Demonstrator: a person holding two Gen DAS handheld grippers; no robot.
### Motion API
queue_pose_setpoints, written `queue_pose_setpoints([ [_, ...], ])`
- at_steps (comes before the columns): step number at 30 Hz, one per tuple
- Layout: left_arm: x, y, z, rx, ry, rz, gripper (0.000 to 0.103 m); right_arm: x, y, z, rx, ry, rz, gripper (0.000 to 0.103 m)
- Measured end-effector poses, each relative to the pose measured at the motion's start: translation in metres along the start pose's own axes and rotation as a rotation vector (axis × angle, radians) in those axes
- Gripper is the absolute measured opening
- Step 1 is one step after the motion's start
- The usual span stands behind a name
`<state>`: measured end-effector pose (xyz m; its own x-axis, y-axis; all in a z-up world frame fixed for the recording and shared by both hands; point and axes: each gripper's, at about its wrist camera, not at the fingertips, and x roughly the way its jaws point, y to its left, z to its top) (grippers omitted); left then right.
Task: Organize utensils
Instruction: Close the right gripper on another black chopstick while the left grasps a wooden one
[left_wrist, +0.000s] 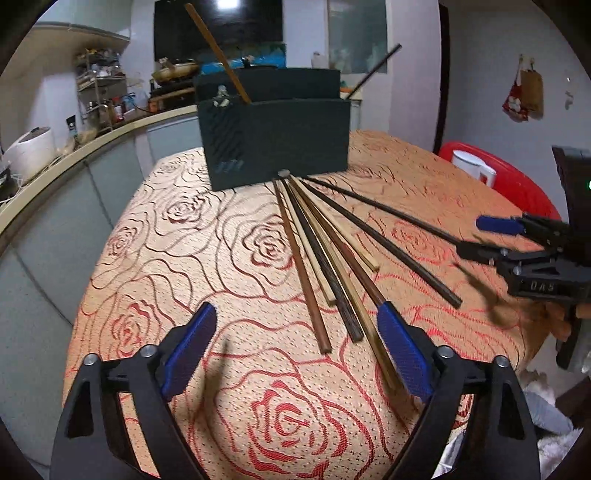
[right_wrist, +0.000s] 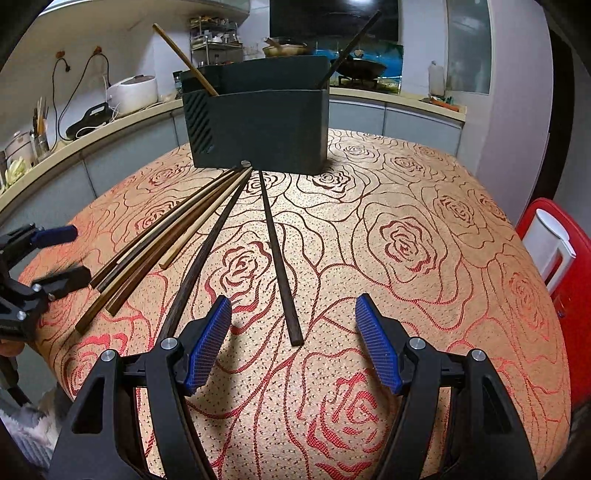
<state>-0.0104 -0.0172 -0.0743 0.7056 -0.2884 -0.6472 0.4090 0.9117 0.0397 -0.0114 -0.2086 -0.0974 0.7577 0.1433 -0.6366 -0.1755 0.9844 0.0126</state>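
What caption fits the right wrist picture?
Open right hand-held gripper over a dark chopstick on the rose tablecloth, facing the black holder.

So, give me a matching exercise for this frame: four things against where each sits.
1. dark holder
2. light brown chopstick
3. lone dark chopstick
4. white jug

A. on the red stool
B. flat on the cloth, ahead of the right tongs
C. far end of the table
D. standing in the holder's left end

Pairs: 1-C, 2-D, 3-B, 4-A

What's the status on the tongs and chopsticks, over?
Left tongs and right tongs open, empty. Chopsticks fanned on cloth before holder. Nothing blocking.
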Motion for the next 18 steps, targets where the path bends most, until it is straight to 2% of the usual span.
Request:
queue_pose_setpoints([
  [5, 0.005, -0.004, -0.003, 0.021, 0.025, -0.007, 0.064, 0.001, 0.001, 0.0, -0.005, 0.01, 0.0, 0.065],
  [8, 0.006, -0.002, -0.003, 0.007, 0.03, -0.015, 0.058, 0.004, 0.0, -0.001, 0.002, 0.031, 0.009, 0.058],
  [13, 0.01, 0.003, -0.003, -0.012, 0.062, -0.025, 0.038, 0.008, -0.004, -0.001, 0.027, 0.051, 0.036, 0.047],
  [18, 0.009, 0.003, -0.003, -0.017, 0.062, -0.042, 0.038, 0.009, -0.001, -0.001, 0.006, 0.048, 0.031, 0.043],
])
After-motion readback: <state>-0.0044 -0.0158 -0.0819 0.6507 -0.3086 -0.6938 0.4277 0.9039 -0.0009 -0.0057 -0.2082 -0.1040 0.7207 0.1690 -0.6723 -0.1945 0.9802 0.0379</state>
